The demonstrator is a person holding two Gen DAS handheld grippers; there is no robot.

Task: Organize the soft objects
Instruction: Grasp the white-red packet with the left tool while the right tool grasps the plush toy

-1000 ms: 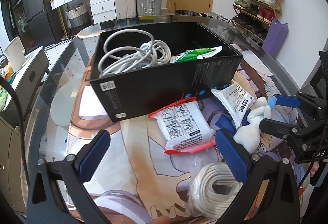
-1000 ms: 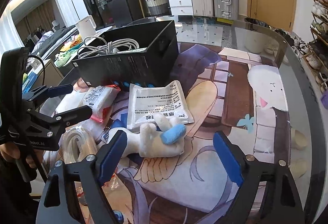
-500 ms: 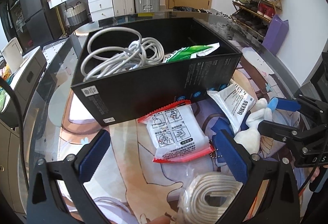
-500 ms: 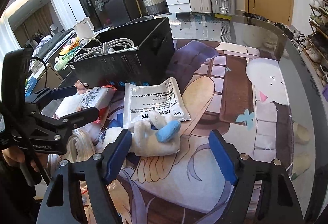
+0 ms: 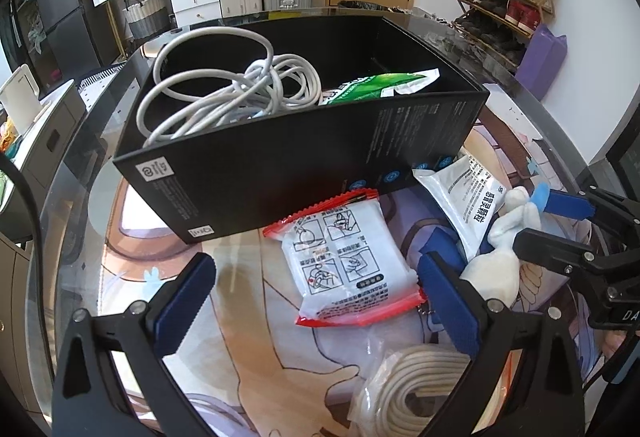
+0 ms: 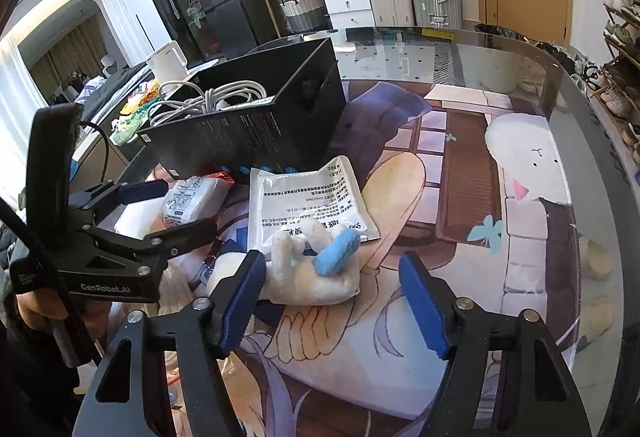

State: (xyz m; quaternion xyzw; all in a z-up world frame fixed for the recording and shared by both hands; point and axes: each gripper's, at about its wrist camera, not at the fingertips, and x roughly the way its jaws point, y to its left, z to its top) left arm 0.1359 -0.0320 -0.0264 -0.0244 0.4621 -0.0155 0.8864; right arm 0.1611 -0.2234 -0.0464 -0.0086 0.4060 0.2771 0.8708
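Since a second ago, your left tool point(image 5: 316, 301) has closed in on the red-edged packet point(image 5: 348, 261), fingers apart and empty; your right tool point(image 6: 332, 301), also apart, flanks the plush toy point(image 6: 312, 269). Already boxed point(image 5: 280, 165): white cable point(image 5: 224, 97), green pouch point(image 5: 380, 85). Left on the worktop point(image 6: 460, 165): white sachet point(image 6: 304, 197), seemingly bagged rope coil point(image 5: 412, 397).

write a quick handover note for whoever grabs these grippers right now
Left gripper: open, empty, over the red-edged pack.
Right gripper: open, empty, around the plush, not yet closed.
Done: white cable and green pack are in the black box.
Left on the table: red-edged pack, white pouch, plush, rope coil.
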